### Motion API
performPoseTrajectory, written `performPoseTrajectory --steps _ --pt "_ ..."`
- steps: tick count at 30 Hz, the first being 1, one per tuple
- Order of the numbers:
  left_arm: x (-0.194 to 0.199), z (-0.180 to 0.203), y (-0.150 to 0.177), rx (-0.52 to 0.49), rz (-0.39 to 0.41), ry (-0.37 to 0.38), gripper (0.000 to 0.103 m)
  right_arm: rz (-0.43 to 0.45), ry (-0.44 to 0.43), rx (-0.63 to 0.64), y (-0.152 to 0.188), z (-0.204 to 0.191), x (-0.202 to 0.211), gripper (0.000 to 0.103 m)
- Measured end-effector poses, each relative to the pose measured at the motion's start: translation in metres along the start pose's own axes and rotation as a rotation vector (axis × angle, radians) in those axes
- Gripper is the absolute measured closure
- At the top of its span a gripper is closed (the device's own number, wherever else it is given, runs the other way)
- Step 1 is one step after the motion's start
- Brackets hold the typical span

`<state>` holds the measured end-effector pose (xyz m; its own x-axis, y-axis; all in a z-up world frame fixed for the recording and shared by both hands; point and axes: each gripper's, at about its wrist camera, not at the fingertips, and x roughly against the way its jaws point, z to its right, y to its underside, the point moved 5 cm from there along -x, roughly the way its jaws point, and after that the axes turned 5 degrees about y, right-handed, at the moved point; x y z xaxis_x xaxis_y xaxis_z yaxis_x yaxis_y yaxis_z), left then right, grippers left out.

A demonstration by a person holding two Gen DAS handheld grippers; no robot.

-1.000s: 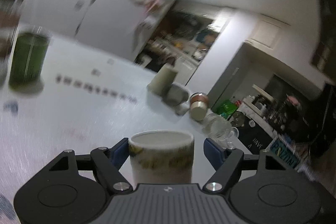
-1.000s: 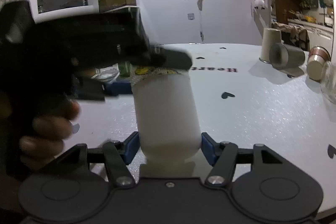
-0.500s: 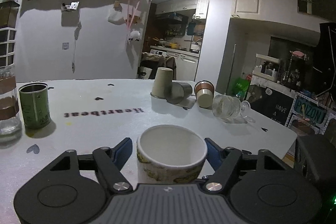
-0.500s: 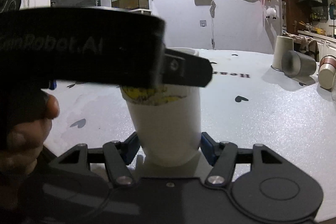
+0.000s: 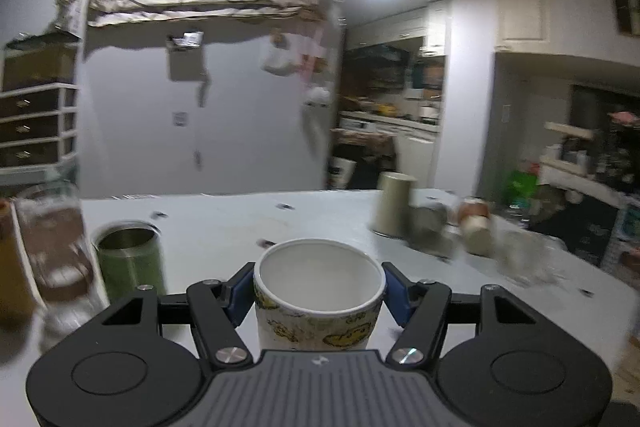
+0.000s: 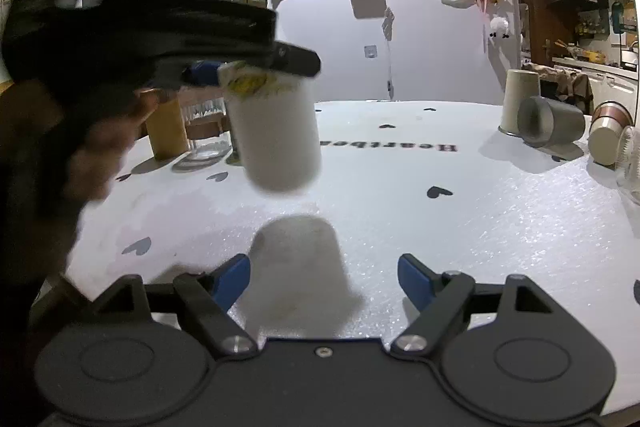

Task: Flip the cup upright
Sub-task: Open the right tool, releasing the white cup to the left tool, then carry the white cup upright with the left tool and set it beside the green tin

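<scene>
Cup (image 6: 276, 135) now lifted off "Heartbeat" table (image 6: 460, 223), right claw (image 6: 324, 277) released.

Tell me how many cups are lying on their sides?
3, clustered far right on the white table: a grey metal cup, a cream copper-rimmed cup, and a clear glass cut off by the edge. More may be hidden.

Bare tabletop (image 6: 400, 235) stretches ahead of the right gripper (image 6: 324, 277), its blue pads spread with nothing between. A jar (image 6: 166, 131) and glass (image 6: 206, 131) crowd the left; toppled cups (image 6: 554, 123) block the far right.
</scene>
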<state>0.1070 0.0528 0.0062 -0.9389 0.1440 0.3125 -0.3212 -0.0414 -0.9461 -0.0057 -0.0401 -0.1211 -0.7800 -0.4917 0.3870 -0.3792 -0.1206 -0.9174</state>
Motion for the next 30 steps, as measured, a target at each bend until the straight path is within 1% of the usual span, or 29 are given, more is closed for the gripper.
performPoseTrajectory --steps 2,5,9,11,18,22,23,27,30 --pt "-0.018 -0.012 -0.01 0.006 -0.012 -0.027 0.038 0.006 0.003 0.001 -0.001 0.001 0.001 0.021" --pt "-0.047 -0.033 -0.022 0.04 -0.033 -0.053 0.038 0.013 0.008 0.001 0.0 0.003 0.003 0.021" --pt "-0.079 -0.059 -0.031 0.083 -0.024 -0.11 0.038 0.019 0.018 -0.004 0.0 0.007 0.005 0.021" --pt "-0.09 -0.068 -0.032 0.093 -0.015 -0.145 0.038 0.018 0.022 -0.007 0.001 0.009 0.006 0.021" --pt "-0.115 -0.09 -0.034 0.09 -0.025 -0.233 0.038 0.011 0.031 -0.017 0.002 0.015 0.005 0.021" --pt "-0.125 -0.102 -0.031 0.133 -0.041 -0.228 0.038 0.011 0.03 -0.018 0.003 0.015 0.006 0.021" --pt "-0.126 -0.105 -0.031 0.136 -0.03 -0.225 0.038 0.01 0.03 -0.018 0.003 0.015 0.006 0.021" --pt "-0.126 -0.105 -0.029 0.13 -0.016 -0.228 0.038 0.01 0.031 -0.018 0.003 0.015 0.006 0.021" --pt "-0.125 -0.102 -0.028 0.115 -0.013 -0.219 0.035 0.011 0.029 -0.017 0.003 0.015 0.006 0.021"
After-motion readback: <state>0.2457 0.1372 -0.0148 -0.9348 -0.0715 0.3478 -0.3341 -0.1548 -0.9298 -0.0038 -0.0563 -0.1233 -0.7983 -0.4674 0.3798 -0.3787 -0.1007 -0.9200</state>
